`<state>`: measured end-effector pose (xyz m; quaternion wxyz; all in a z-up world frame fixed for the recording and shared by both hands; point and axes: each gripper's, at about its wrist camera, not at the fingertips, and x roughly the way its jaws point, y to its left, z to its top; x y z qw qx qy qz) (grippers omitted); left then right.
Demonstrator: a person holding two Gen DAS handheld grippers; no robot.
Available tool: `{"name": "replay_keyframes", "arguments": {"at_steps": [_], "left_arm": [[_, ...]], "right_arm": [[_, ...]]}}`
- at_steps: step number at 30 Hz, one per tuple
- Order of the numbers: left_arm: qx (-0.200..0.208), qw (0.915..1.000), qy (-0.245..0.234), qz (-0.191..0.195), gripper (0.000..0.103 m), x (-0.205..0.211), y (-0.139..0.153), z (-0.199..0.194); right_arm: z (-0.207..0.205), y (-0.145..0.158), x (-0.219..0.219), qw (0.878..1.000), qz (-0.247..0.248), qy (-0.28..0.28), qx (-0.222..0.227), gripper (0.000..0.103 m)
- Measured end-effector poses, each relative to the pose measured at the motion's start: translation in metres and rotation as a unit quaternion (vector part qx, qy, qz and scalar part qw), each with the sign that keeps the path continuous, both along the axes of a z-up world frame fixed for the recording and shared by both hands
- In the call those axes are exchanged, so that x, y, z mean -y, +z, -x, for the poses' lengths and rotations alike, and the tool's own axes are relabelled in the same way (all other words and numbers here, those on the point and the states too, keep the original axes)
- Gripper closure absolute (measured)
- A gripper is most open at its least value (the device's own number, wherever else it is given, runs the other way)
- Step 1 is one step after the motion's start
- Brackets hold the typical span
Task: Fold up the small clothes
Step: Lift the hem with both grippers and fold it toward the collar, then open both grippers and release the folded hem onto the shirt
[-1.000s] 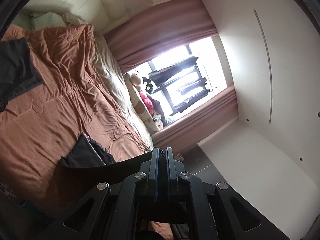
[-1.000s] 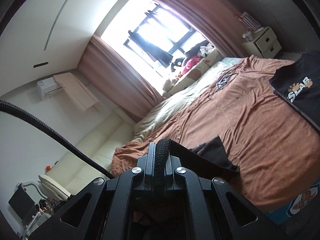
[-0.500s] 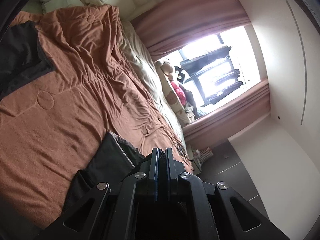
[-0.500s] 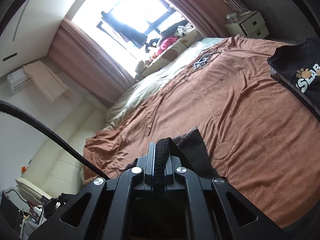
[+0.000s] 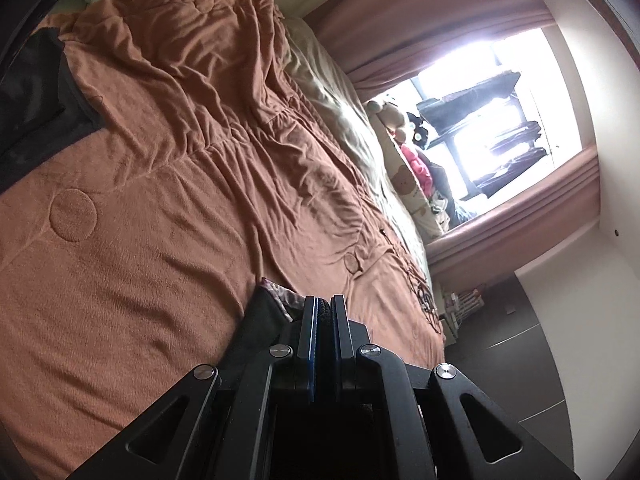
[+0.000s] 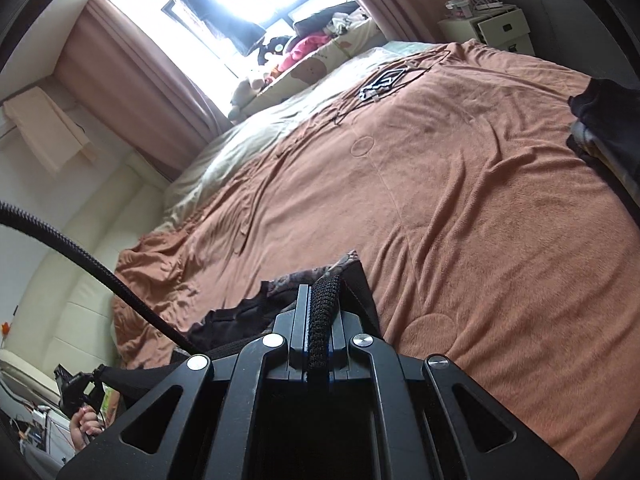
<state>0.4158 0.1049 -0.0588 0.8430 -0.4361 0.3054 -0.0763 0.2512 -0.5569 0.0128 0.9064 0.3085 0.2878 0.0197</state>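
A small dark garment (image 6: 256, 312) with a patterned inner side hangs between my two grippers, low over the brown bedspread (image 6: 460, 208). My right gripper (image 6: 320, 300) is shut on its black knitted waistband edge (image 6: 323, 316). My left gripper (image 5: 324, 306) is shut on the other edge of the same garment (image 5: 260, 320), which drapes down to the left of the jaws. The stretch of cloth between the two grippers is mostly hidden below the gripper bodies.
A folded black piece lies at the bedspread's edge (image 5: 36, 92) in the left view. Dark clothes (image 6: 604, 120) lie at the right edge. A black cable (image 6: 80, 256) crosses the right view. Pillows and soft toys (image 6: 304, 52) line the window side; a white nightstand (image 6: 500, 28) stands beyond.
Both grippers have come lower and closer to the bedspread, still holding the garment. The printed black shirt has slid almost out of the right view.
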Motion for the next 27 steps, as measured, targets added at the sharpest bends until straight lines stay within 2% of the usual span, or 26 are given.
{"name": "replay_keyframes", "arguments": {"at_steps": [6,16,18,19,20,21,22,23,24,25,26,27], "left_arm": [[-0.031,0.9991,0.001,-0.028,0.097,0.003,-0.021,-0.038],[-0.082,0.9929,-0.018,-0.084,0.096,0.018,-0.06,-0.095],[-0.09,0.991,-0.033,-0.093,0.096,0.023,-0.067,-0.106],[-0.097,0.9878,-0.049,-0.111,0.096,0.029,-0.07,-0.112],[-0.108,0.9828,-0.065,-0.135,0.095,0.035,-0.072,-0.118],[-0.12,0.9766,-0.082,-0.159,0.093,0.042,-0.075,-0.122],[-0.125,0.9717,-0.097,-0.176,0.084,0.047,-0.077,-0.124],[-0.128,0.9673,-0.109,-0.19,0.071,0.05,-0.078,-0.125],[-0.13,0.9631,-0.117,-0.204,0.064,0.052,-0.079,-0.125],[-0.131,0.9575,-0.126,-0.224,0.05,0.055,-0.079,-0.124],[-0.131,0.9532,-0.132,-0.239,0.043,0.056,-0.078,-0.122],[-0.131,0.9485,-0.139,-0.253,0.041,0.057,-0.078,-0.12]], "right_arm": [[-0.038,-0.011,-0.005,0.999,0.022,-0.004,-0.033,0.1],[-0.095,-0.034,-0.002,0.996,0.02,-0.013,-0.085,0.099],[-0.104,-0.039,-0.004,0.995,0.025,-0.01,-0.101,0.096],[-0.107,-0.04,-0.006,0.994,0.033,-0.008,-0.107,0.094],[-0.108,-0.038,-0.01,0.993,0.042,-0.003,-0.107,0.085],[-0.11,-0.036,-0.011,0.993,0.053,-0.001,-0.105,0.053],[-0.111,-0.034,-0.015,0.992,0.071,-0.004,-0.103,0.033],[-0.109,-0.031,-0.017,0.992,0.083,-0.005,-0.099,0.014],[-0.106,-0.027,-0.017,0.992,0.09,-0.005,-0.091,0.014],[-0.103,-0.025,-0.017,0.991,0.096,0.0,-0.089,0.014],[-0.102,-0.024,-0.018,0.991,0.101,0.007,-0.092,0.014],[-0.1,-0.024,-0.019,0.989,0.111,0.015,-0.099,0.014]]}}
